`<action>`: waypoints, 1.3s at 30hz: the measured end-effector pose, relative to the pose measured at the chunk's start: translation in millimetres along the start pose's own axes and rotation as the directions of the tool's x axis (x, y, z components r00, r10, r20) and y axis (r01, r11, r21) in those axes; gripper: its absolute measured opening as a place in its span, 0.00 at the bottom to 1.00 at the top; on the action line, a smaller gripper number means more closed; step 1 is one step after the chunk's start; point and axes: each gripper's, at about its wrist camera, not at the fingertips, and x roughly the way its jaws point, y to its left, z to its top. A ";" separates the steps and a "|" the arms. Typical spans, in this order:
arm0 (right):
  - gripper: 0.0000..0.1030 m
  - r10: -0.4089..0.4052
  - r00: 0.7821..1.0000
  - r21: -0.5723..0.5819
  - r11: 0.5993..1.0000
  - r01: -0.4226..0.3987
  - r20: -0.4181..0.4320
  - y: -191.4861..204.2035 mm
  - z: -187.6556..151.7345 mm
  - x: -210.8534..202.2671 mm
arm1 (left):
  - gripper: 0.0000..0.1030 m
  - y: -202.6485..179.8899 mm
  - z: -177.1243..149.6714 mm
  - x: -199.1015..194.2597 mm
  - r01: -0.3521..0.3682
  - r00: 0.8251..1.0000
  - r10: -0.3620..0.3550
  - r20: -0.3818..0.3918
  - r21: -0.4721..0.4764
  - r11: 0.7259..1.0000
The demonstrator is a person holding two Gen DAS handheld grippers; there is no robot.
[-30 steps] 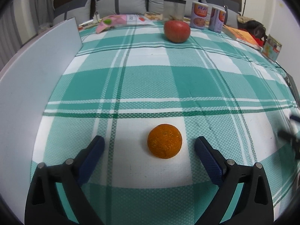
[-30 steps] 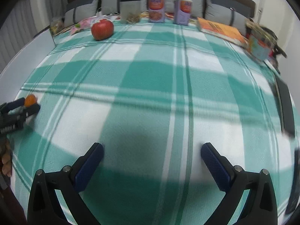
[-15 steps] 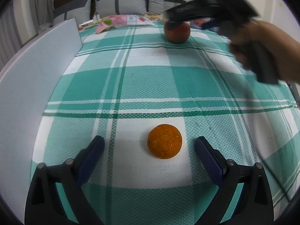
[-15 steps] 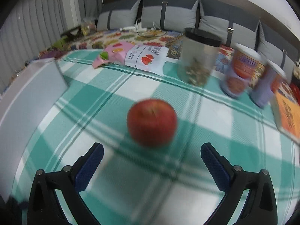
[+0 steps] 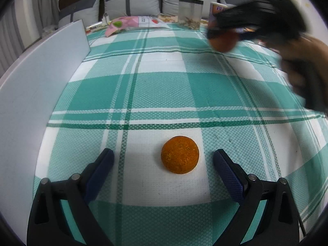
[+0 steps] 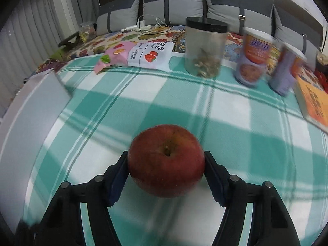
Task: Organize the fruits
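Note:
An orange [image 5: 180, 154] lies on the green-and-white checked cloth [image 5: 164, 94], between the fingers of my left gripper [image 5: 164, 162]. That gripper is open, with a gap on each side of the fruit. A red apple [image 6: 166, 162] sits stem up between the blue pads of my right gripper [image 6: 165, 161]. Its jaws are closing and both pads touch the apple's sides. In the left wrist view the apple [image 5: 222, 42] shows blurred at the far right, under the dark right gripper held by a hand [image 5: 303, 61].
A white board [image 5: 37, 86] stands along the left edge of the cloth. At the far edge are a pink and white snack bag [image 6: 143, 55], a clear jar [image 6: 205, 49], two purple cans [image 6: 253, 61] and an orange book [image 6: 313, 100]. Grey cushions lie behind.
The right gripper swept across from the near right to the apple at the far side and its wide-open jaws came in onto the apple. The left gripper and the orange stayed put.

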 end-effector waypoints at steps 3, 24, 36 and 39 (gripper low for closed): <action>0.67 -0.008 0.999 0.002 1.000 0.008 -0.035 -15.3 -41.5 -42.9 | 0.96 -0.2 -0.4 -0.2 0.001 1.000 -0.001 0.000 0.000 1.000; 1.00 -0.163 0.986 0.186 0.969 0.166 -0.031 -22.4 -221.5 -115.2 | 0.96 -0.3 -0.9 -0.3 0.001 1.000 -0.001 0.001 0.000 1.000; 1.00 -0.241 0.971 0.135 0.961 0.239 -0.006 -11.3 -233.3 -103.4 | 0.96 -0.4 -1.1 -0.4 0.001 1.000 -0.001 0.001 -0.001 1.000; 1.00 -0.241 0.970 0.137 0.961 0.239 -0.003 -10.9 -233.4 -103.3 | 0.96 -0.4 -1.2 -0.5 0.001 1.000 -0.001 0.001 0.000 1.000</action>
